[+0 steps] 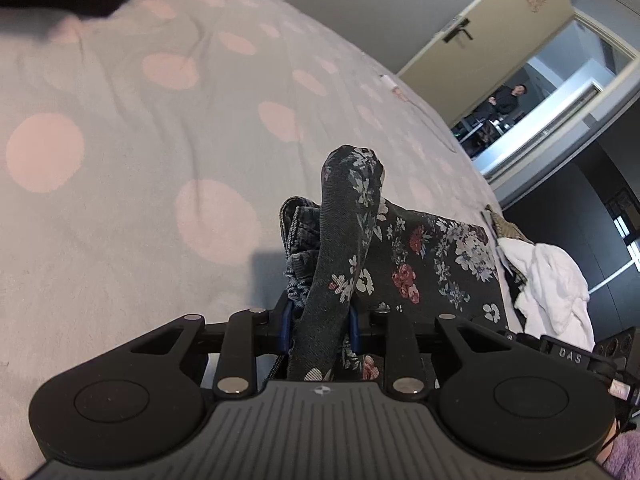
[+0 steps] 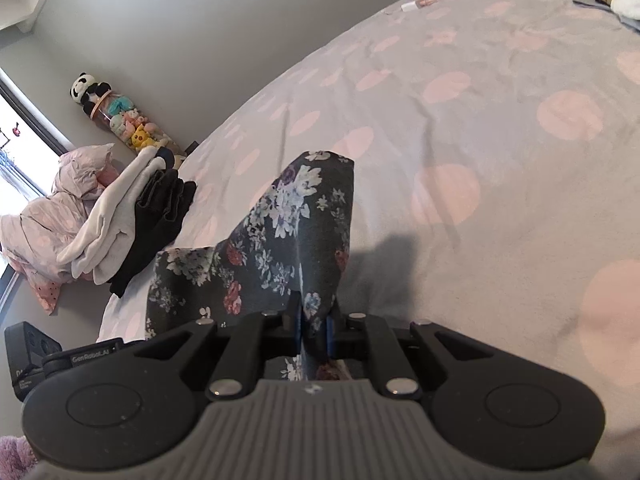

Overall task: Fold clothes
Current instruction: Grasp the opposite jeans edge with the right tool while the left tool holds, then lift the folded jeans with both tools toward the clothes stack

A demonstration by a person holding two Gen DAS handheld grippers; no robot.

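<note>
While dark floral fabric garment (image 1: 420, 256) lies lower centre on pink-dotted grey bedspread (image 1: 120, 120), left gripper (image 1: 320, 322) clamps bunched fold; right gripper (image 2: 314, 326) pinches its corner.

"GenRobot.AI", seemingly, on the black device (image 2: 94, 358); "DAS" on another (image 1: 568, 354).

My left gripper (image 1: 320, 328) pinches a bunched fold of dark grey floral-print fabric (image 1: 344, 240), which rises in a rumpled column straight ahead of my blue-padded fingers (image 1: 286, 320). Just left of that column, a crumpled bit of blue-grey denim (image 1: 298, 224) peeks out. The garment spreads flat to my right over the grey bedspread with pink dots (image 1: 140, 140). Farther right lies a heap of white cloth (image 1: 548, 280).
</note>
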